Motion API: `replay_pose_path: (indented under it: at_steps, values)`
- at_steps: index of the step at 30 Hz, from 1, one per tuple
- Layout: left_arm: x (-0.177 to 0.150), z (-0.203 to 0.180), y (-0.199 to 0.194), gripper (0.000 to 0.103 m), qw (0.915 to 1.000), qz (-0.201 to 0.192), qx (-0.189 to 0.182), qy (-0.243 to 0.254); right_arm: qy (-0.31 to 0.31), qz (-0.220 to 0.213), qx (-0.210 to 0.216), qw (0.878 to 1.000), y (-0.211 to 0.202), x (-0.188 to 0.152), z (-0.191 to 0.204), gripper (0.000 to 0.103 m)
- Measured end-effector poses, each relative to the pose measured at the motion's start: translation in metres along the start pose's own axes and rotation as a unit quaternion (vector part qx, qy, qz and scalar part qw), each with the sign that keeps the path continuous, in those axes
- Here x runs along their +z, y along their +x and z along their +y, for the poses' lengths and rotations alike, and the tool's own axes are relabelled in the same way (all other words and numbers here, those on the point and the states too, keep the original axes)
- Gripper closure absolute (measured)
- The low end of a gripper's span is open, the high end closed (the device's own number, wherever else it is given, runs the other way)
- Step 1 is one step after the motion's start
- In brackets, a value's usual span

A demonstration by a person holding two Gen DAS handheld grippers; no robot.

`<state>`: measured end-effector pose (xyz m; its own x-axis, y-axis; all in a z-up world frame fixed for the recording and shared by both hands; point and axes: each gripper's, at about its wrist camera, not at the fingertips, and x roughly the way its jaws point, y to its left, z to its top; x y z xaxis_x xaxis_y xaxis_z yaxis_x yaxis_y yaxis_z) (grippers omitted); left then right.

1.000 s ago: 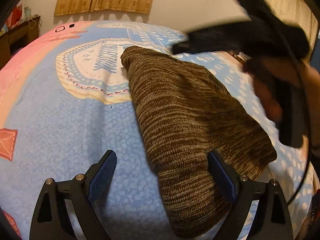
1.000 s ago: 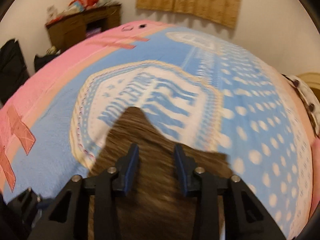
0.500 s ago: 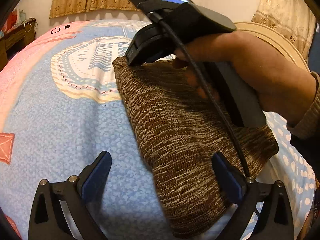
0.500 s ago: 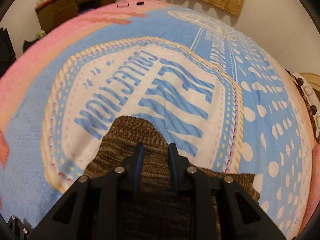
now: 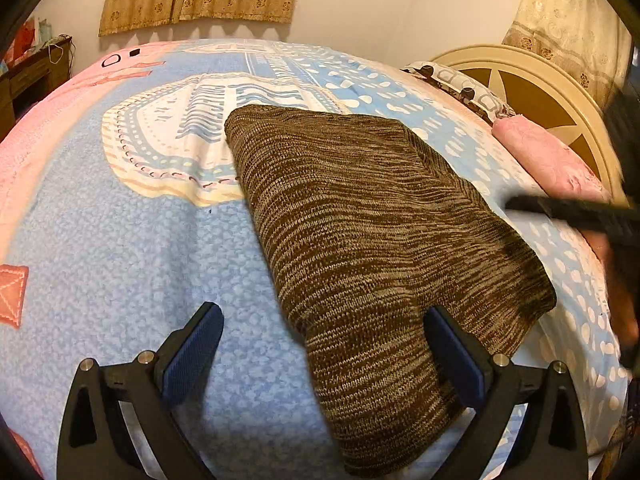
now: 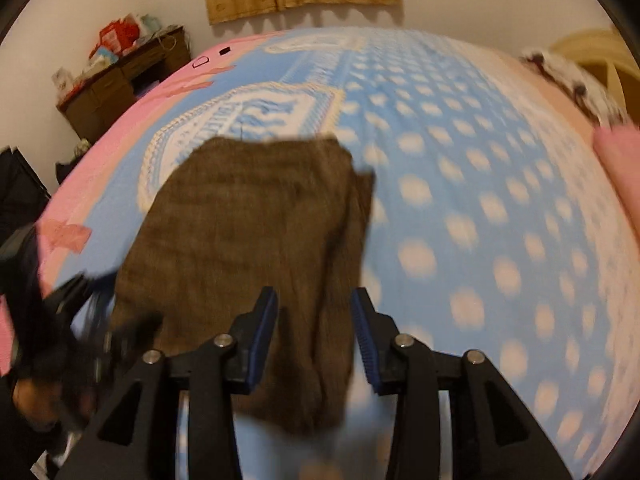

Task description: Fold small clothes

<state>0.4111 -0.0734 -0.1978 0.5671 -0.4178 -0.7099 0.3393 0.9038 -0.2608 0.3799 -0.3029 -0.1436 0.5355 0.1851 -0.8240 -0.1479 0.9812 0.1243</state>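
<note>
Knitwear point(image 5: 372, 232) lies on the bed point(image 5: 120, 260), long axis near-to-far; its near end sits between my spread left claw point(image 5: 326, 348), empty. Right claw point(image 6: 316, 340) also parted, hovering nearby.

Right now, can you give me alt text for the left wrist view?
A brown knit garment lies folded on a blue patterned bedspread, its near end between the left gripper's open jaws. The right gripper blurs at the right edge.

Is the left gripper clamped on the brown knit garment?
No: the left gripper has its jaws spread wide, with the brown knit garment lying loose between them.
</note>
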Motion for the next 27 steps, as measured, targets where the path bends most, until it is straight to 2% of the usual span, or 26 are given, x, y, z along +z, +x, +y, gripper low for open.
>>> replay_pose_path:
  at_steps: [3,7,8,10,13,16,18,20,22,24,27]
  values:
    - [0.000,0.000,0.000,0.002,1.0000,0.000,0.000,0.000,0.024,0.003,0.004,1.000,-0.006,-0.026,-0.008,0.063]
    - [-0.001,-0.001,0.000,0.002,1.0000,0.000,0.001,0.001,0.036,0.011,0.036,0.999,0.002,-0.043,-0.006,0.066]
    - [-0.001,-0.001,0.000,0.002,1.0000,0.001,0.001,0.001,0.033,0.015,0.032,0.999,0.006,-0.044,-0.003,0.068]
    - [-0.001,-0.001,0.000,0.002,1.0000,0.001,0.002,0.002,0.030,0.015,0.023,0.999,0.012,-0.045,-0.001,0.084]
    - [-0.001,-0.002,-0.001,0.002,1.0000,-0.001,0.001,0.001,0.024,-0.008,0.023,0.999,0.001,-0.042,0.003,0.089]
    - [0.000,0.006,-0.007,0.002,0.9997,-0.012,-0.015,-0.015,0.021,-0.042,0.016,0.999,-0.022,-0.040,0.001,0.090]
    - [-0.002,0.012,-0.010,0.002,0.9989,-0.021,-0.027,-0.031,0.026,-0.036,0.015,0.999,-0.023,-0.040,-0.004,0.090]
    - [-0.002,0.014,-0.010,0.002,0.9986,-0.020,-0.032,-0.037,0.020,-0.012,-0.002,1.000,-0.008,-0.045,-0.007,0.090]
    - [-0.002,0.009,-0.009,0.002,0.9993,-0.017,-0.021,-0.028,0.022,0.019,0.005,1.000,0.011,-0.054,-0.011,0.089]
    - [-0.001,0.002,-0.005,0.002,0.9998,-0.008,-0.003,-0.016,0.015,0.011,0.013,1.000,0.012,-0.055,-0.012,0.086]
    - [-0.001,-0.006,-0.002,0.002,0.9997,0.000,0.024,0.005,0.047,0.001,0.015,0.999,0.001,-0.046,-0.023,0.072]
